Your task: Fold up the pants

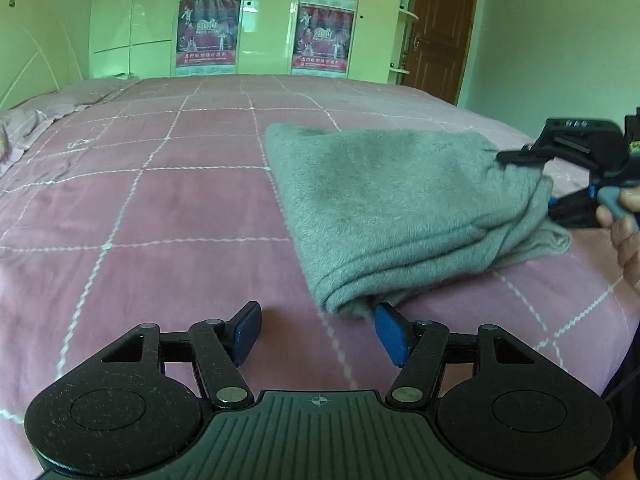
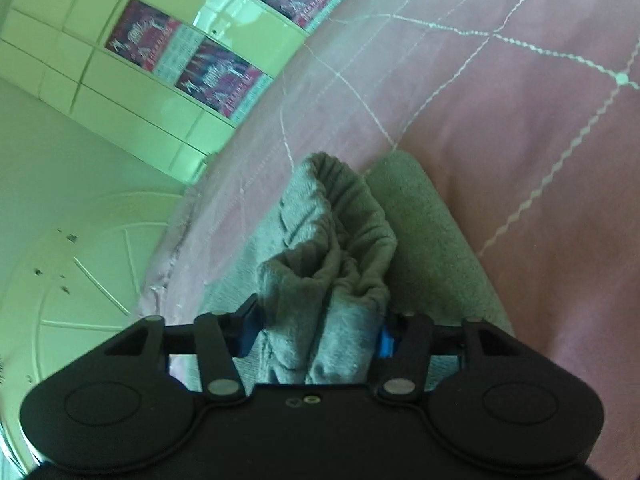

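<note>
Grey fleece pants (image 1: pixel 400 208) lie folded in a thick bundle on the pink quilted bedspread (image 1: pixel 160 208). From the left wrist camera, the left gripper (image 1: pixel 320 334) sits low at the bundle's near corner, blue pads spread, the right pad touching the cloth, nothing pinched. At the far right edge a hand (image 1: pixel 624 232) holds the right gripper (image 1: pixel 516 156) against the pants. From the right wrist camera, that gripper's pads (image 2: pixel 250 332) pinch the gathered waistband (image 2: pixel 336 240).

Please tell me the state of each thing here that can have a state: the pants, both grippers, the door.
Pants: folded into a bundle on the bed.
Left gripper: open, holding nothing, one pad at the bundle's near corner.
Right gripper: gathered waistband between its pads.
Door: closed.
</note>
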{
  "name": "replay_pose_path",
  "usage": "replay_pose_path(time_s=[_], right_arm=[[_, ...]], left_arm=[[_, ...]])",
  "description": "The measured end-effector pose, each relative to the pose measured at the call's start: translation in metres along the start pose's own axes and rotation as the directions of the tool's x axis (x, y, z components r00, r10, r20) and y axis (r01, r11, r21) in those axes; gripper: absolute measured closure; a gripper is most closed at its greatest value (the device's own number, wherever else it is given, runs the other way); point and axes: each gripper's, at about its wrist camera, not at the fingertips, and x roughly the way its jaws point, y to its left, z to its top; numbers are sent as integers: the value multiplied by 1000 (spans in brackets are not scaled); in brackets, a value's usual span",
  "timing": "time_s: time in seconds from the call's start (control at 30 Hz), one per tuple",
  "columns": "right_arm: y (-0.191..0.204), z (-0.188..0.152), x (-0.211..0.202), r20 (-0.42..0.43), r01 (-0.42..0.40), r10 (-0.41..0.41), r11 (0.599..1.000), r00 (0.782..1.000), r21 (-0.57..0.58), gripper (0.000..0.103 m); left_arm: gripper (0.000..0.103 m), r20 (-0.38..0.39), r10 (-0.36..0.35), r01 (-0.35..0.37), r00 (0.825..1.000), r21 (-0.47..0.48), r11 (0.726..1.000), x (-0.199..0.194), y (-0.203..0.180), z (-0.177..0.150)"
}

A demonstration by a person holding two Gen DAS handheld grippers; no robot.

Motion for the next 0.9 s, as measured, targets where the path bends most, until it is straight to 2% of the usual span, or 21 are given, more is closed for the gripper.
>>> replay_pose_path(time_s=[0.03, 0.07, 0.1, 0.13, 0.2, 0.27, 0.4, 0.47, 0.5, 0.57, 0.6, 0.63, 0.67, 0.77, 0.9], right_arm=[[2, -1, 2, -4, -5, 5, 1000, 1000, -5, 36], [7, -2, 3, -7, -1, 0, 1000, 1000, -22, 37], [14, -2, 5, -10, 24, -24, 998, 1000, -54, 58], [20, -2, 4, -11, 39, -40, 996, 999, -83, 74], [34, 1, -5, 4, -11, 12, 993, 1000, -118, 76], [52, 5, -17, 21, -72, 77, 983, 997, -166, 78], [71, 15, -65, 133, -160, 197, 956, 971, -247, 80], [53, 19, -72, 139, -146, 178, 966, 974, -214, 80], [37, 18, -64, 122, -113, 138, 974, 983, -195, 79], [-6, 13, -31, 40, 61, -56, 991, 998, -117, 78], [-33, 9, -16, -18, 99, -99, 995, 995, -31, 79], [-49, 6, -20, 18, 30, -30, 999, 999, 25, 80], [-52, 3, -24, 29, 7, -8, 1000, 1000, 17, 80], [-41, -1, -28, 32, 33, -32, 999, 999, -41, 77], [-33, 4, -39, 56, -7, 11, 998, 998, -67, 77]], left_arm=[[41, 1, -8, 8, 1000, -10, 1000, 2, -1, 2], [41, -3, 13, -13, 1000, -4, 1000, 5, -3, 2], [41, -4, 47, -47, 999, -1, 999, 8, -4, 2], [41, 5, 72, -72, 997, -14, 997, 7, -3, 2], [41, 43, 88, -85, 995, -59, 995, 2, 1, -2], [40, 25, 111, -109, 993, -65, 992, 8, 2, -10], [36, 48, 140, -136, 989, -62, 989, 8, -7, -14], [33, 55, 140, -136, 989, -65, 989, 9, -10, -16], [33, 55, 146, -143, 988, -65, 988, 10, -11, -16], [33, 57, 150, -145, 987, -79, 986, 11, -10, -18], [33, 58, 148, -143, 987, -79, 987, 10, -10, -19], [32, 59, 144, -140, 988, -74, 987, 9, -10, -19], [32, 55, 145, -141, 988, -71, 988, 8, -10, -18], [32, 55, 144, -140, 988, -76, 987, 8, -9, -20], [32, 57, 149, -145, 987, -77, 987, 8, -10, -20]])
